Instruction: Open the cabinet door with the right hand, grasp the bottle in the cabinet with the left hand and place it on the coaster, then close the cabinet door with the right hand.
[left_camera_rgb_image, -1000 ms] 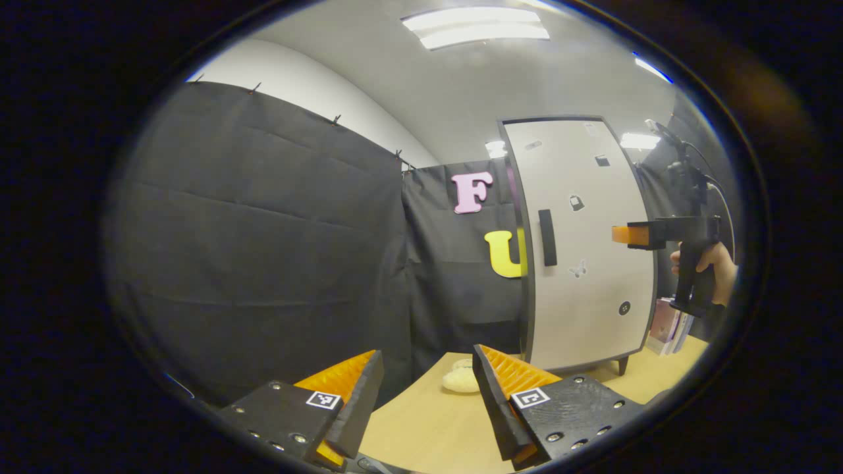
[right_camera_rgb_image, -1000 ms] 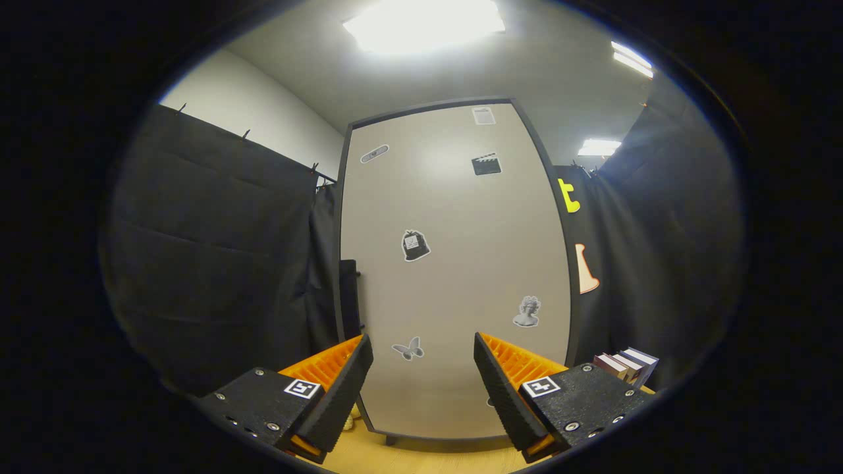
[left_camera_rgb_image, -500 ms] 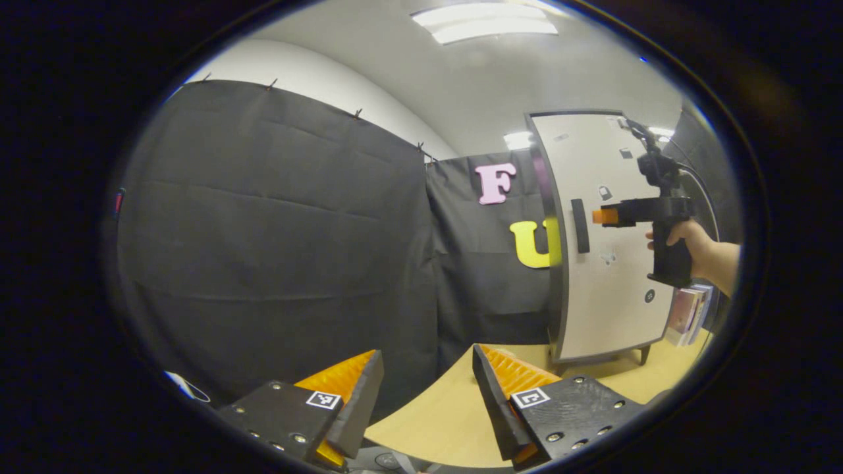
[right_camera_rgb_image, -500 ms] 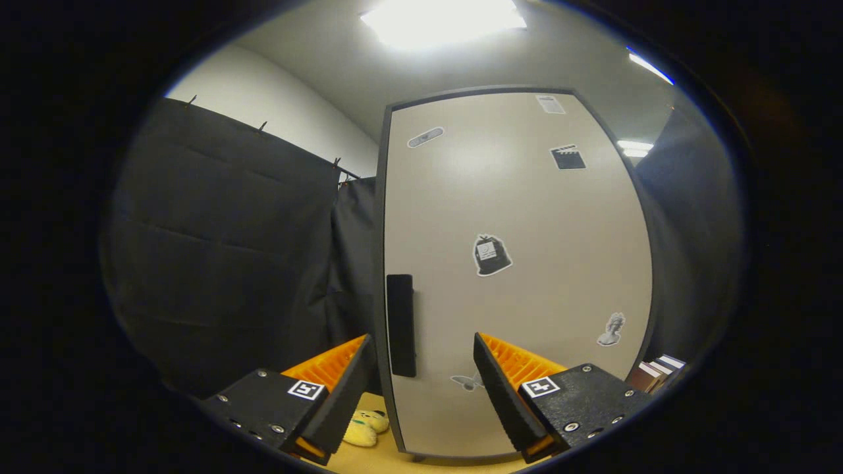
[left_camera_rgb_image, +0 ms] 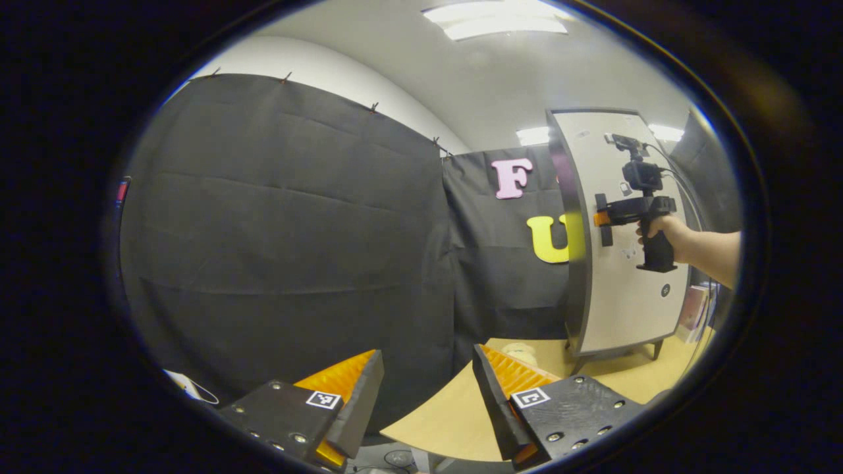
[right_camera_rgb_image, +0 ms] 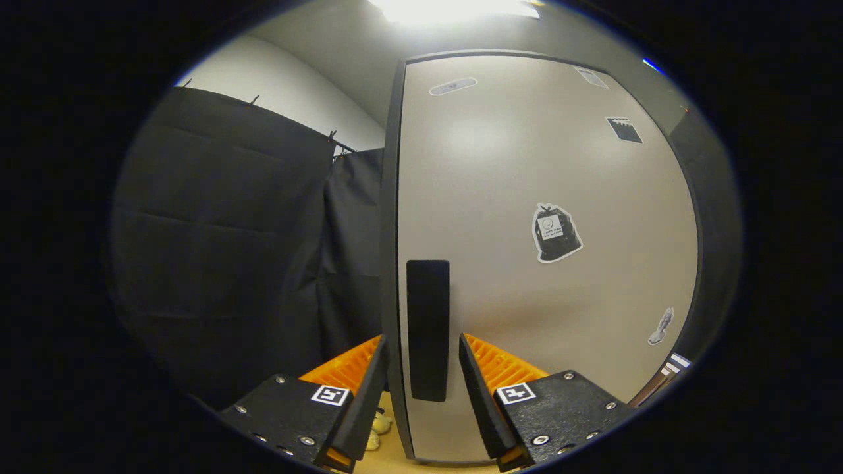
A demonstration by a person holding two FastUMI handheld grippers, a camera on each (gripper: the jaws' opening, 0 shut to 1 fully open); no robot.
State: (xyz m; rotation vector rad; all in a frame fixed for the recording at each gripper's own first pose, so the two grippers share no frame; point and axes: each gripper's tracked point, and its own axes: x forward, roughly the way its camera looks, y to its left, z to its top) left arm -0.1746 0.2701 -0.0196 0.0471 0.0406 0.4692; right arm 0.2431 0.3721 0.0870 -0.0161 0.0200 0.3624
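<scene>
In the left gripper view, the left claw (left_camera_rgb_image: 425, 395) sits at the bottom of the frame, spread and empty, above the near edge of the desk (left_camera_rgb_image: 461, 415). At the right of the frame stands the cabinet (left_camera_rgb_image: 625, 263), its door shut, and a hand (left_camera_rgb_image: 658, 230) holds the right claw (left_camera_rgb_image: 600, 218) up against the handle (left_camera_rgb_image: 602, 220); from here it is too small to tell how far it is spread.

In the right gripper view, the right claw (right_camera_rgb_image: 421, 395) is spread, its fingers on either side of the dark handle (right_camera_rgb_image: 428, 329) at lower centre of the door (right_camera_rgb_image: 527, 263), not yet pinching it. The bottle is presumably behind the shut door. The step in hand is opening: the next move calls for closing on the handle and pulling.
</scene>
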